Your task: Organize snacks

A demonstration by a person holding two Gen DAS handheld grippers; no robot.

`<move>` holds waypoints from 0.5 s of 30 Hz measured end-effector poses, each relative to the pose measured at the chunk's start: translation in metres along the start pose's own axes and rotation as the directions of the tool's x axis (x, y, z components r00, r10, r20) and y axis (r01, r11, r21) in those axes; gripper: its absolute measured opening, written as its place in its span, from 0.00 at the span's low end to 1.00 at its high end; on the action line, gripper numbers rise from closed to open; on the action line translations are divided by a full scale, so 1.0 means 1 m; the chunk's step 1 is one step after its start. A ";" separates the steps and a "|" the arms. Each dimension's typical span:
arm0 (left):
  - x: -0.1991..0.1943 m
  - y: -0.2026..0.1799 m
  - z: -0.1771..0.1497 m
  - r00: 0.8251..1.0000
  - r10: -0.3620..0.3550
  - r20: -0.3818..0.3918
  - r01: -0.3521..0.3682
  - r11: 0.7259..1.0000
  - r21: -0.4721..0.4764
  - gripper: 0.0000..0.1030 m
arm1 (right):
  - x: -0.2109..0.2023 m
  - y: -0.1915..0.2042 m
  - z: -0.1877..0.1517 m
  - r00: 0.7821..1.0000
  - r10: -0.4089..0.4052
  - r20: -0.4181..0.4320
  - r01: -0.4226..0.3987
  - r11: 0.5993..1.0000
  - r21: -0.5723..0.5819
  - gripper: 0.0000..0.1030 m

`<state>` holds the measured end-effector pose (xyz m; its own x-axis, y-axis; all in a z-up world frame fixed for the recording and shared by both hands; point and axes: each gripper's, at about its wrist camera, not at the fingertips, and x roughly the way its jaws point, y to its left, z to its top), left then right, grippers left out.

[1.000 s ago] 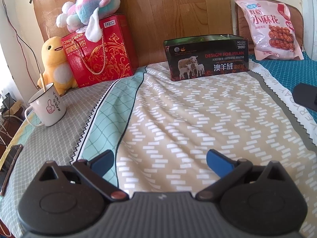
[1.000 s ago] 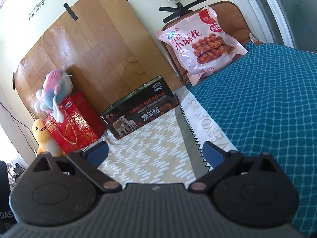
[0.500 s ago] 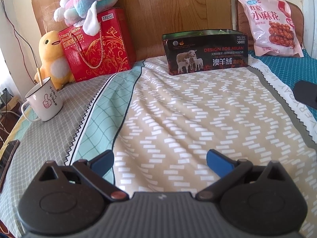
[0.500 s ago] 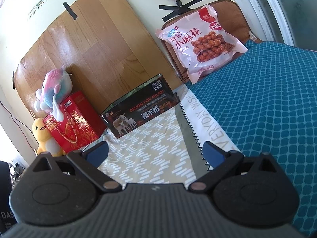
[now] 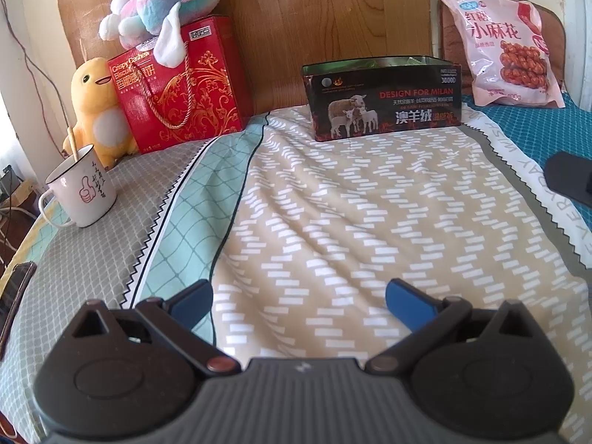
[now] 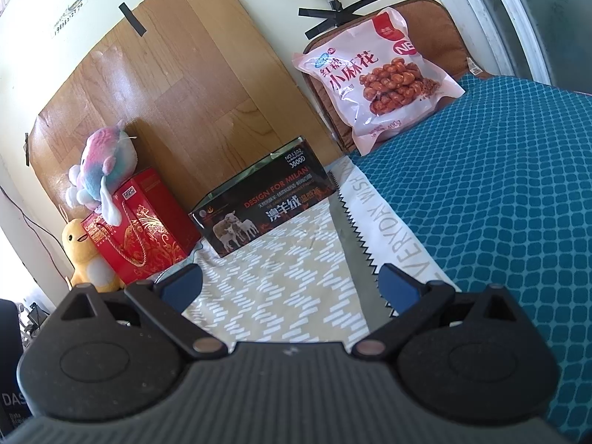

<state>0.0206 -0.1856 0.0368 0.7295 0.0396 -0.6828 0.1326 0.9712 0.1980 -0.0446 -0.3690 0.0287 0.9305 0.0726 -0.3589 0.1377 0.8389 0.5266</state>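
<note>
A pink snack bag (image 5: 503, 44) (image 6: 377, 77) leans upright against a brown cushion at the head of the bed, far right. A black open-topped box with sheep on it (image 5: 383, 98) (image 6: 266, 207) stands at the middle back. A red biscuit gift box (image 5: 177, 85) (image 6: 140, 229) stands to its left. My left gripper (image 5: 298, 301) is open over the beige patterned sheet, well short of the black box. My right gripper (image 6: 288, 285) is open and empty, above the sheet's edge, far from the bag.
A pastel plush (image 5: 166, 3) sits on the red box, and a yellow plush (image 5: 96, 107) stands beside it. A white mug (image 5: 83, 188) with a stick rests at the left. A phone (image 5: 14, 296) lies at the left edge. A teal mat (image 6: 499, 192) covers the right side.
The left wrist view has shifted slightly, so the boxes and bag sit a little differently in frame. The right gripper has barely moved. Both grippers stay open.
</note>
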 end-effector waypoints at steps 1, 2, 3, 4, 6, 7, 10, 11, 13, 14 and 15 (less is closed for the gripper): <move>-0.001 -0.001 0.000 1.000 -0.007 0.001 0.007 1.000 0.007 1.00 | 0.000 0.000 0.000 1.000 0.001 -0.001 -0.001 1.000 -0.002 0.99; -0.002 -0.003 0.000 1.000 -0.016 0.002 0.016 1.000 0.015 1.00 | 0.000 0.001 0.001 1.000 0.004 -0.003 -0.004 1.000 -0.005 0.99; -0.003 -0.005 0.000 1.000 -0.023 0.002 0.023 0.999 0.025 1.00 | 0.001 0.001 0.001 1.000 0.005 -0.004 -0.005 1.000 -0.007 0.99; -0.004 -0.007 -0.001 1.000 -0.027 0.001 0.027 0.999 0.033 1.00 | 0.001 0.001 0.001 1.000 0.007 -0.005 -0.007 1.000 -0.009 0.99; -0.005 -0.010 -0.002 0.999 -0.033 -0.004 0.033 0.998 0.049 1.00 | 0.001 0.001 0.002 1.000 0.007 -0.003 -0.007 1.000 -0.011 0.99; -0.006 -0.011 -0.002 0.999 -0.037 -0.007 0.037 0.998 0.053 1.00 | 0.000 0.001 0.002 1.000 0.006 -0.002 -0.006 1.000 -0.011 0.99; -0.006 -0.014 -0.002 0.999 -0.037 -0.022 0.039 0.997 0.059 1.00 | 0.000 0.000 0.003 1.000 0.003 -0.001 -0.003 1.000 -0.010 0.99; -0.006 -0.014 -0.002 0.999 -0.037 -0.024 0.039 0.998 0.059 1.00 | 0.001 -0.001 0.003 1.000 0.003 -0.002 -0.003 1.000 -0.010 0.99; -0.006 -0.013 -0.002 0.999 -0.028 -0.032 0.030 0.998 0.058 1.00 | 0.001 -0.001 0.003 1.000 0.005 -0.005 -0.005 1.000 -0.012 0.99; -0.006 -0.013 -0.002 0.999 -0.021 -0.034 0.023 0.998 0.057 1.00 | 0.001 0.000 0.003 1.000 0.007 -0.006 -0.007 1.000 -0.014 0.99; -0.006 -0.013 -0.003 0.999 -0.014 -0.034 0.015 0.998 0.057 1.00 | 0.002 0.000 0.003 1.000 0.009 -0.008 -0.009 1.000 -0.017 0.99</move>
<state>0.0126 -0.1975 0.0366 0.7047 0.0343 -0.7087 0.1816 0.9568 0.2269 -0.0422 -0.3707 0.0304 0.9291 0.0842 -0.3601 0.1235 0.8471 0.5169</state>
